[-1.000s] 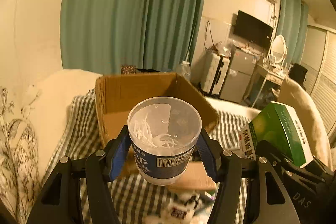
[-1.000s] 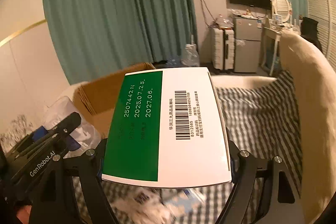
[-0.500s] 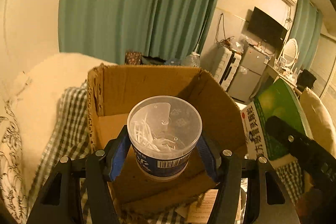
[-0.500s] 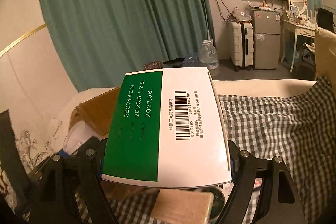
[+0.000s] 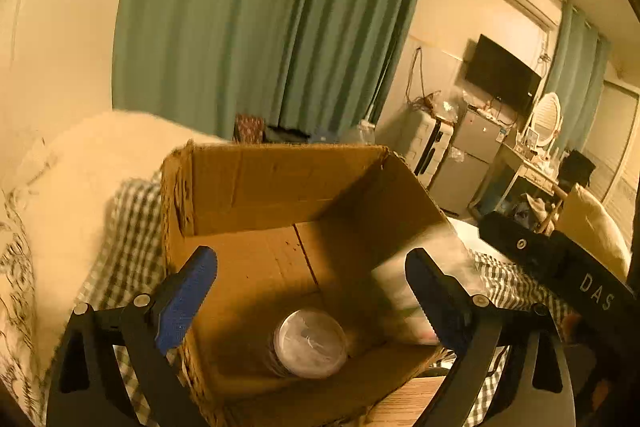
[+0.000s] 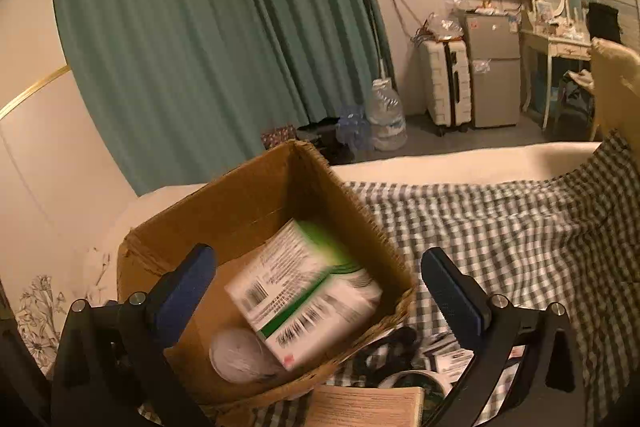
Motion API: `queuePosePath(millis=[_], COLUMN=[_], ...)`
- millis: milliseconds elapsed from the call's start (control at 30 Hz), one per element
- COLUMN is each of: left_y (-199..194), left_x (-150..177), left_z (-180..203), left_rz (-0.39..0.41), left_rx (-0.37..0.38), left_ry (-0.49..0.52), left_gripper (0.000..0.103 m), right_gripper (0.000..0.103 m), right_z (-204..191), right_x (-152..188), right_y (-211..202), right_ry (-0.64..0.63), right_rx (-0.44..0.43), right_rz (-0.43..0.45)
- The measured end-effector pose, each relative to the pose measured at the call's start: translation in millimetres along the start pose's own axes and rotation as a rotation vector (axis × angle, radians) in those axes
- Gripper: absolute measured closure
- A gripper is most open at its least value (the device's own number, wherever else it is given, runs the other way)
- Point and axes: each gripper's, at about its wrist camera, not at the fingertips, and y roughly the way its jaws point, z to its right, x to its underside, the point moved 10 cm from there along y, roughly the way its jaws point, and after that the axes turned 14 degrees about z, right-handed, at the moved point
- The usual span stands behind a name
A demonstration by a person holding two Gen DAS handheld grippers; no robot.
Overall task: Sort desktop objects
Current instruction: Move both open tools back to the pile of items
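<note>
While both grippers (image 5: pixel 310 283) (image 6: pixel 316 281) are opening — nothing between — cup (image 5: pixel 310 343) & green box (image 6: pixel 308 297) lie inside carton (image 5: pixel 280 183) walls.

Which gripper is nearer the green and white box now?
Right. The right gripper hangs just above the green and white box, jaws opening, nothing between them. The left gripper hangs beside it, over the plastic cup.

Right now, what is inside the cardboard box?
The cardboard box holds a green-and-white carton, blurred, and a clear plastic tub beside it. The carton covers part of the floor, so anything beneath it cannot be seen.
</note>
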Motion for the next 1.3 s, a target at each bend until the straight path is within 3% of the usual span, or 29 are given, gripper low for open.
queuePosePath(millis=[200,467,667,767,867,1000,1300], left_y=[-34.8,-107.7,-139.2,-144.4,-142.6,-134.9,-104.4], left_x=[8.7,6.0,23.5,37.3,55.6,94.4,152.1], left_z=[11.5,47.3,75.4,80.1,82.0,83.2,94.5], left_rz=[0.031,0.065,0.006,-0.026,-0.07,-0.133,-0.234], left_rx=[-0.033,-0.019,0.006,-0.029,-0.057,0.003,0.104], left_ry=[0.168,0.288,0.32,0.335,0.326,0.244,0.192], left_gripper=[0.005,0.0,0.0,0.0,0.0,0.0,0.0], right_gripper=[0.0,0.0,0.0,0.0,0.0,0.0,0.0], right_z=[16.8,43.9,65.7,78.7,98.0,118.8,147.2], right_x=[-11.2,-19.6,-20.6,-6.8,17.5,55.4,108.6], right_y=[-46.9,-139.5,-198.0,-212.5,-217.4,-206.9,-169.1], right_ry=[-0.013,-0.018,-0.07,-0.087,-0.106,-0.105,-0.074], right_rx=[0.009,0.022,0.046,0.07,0.104,0.135,0.148], right_rz=[0.04,0.07,0.104,0.108,0.087,0.034,-0.067])
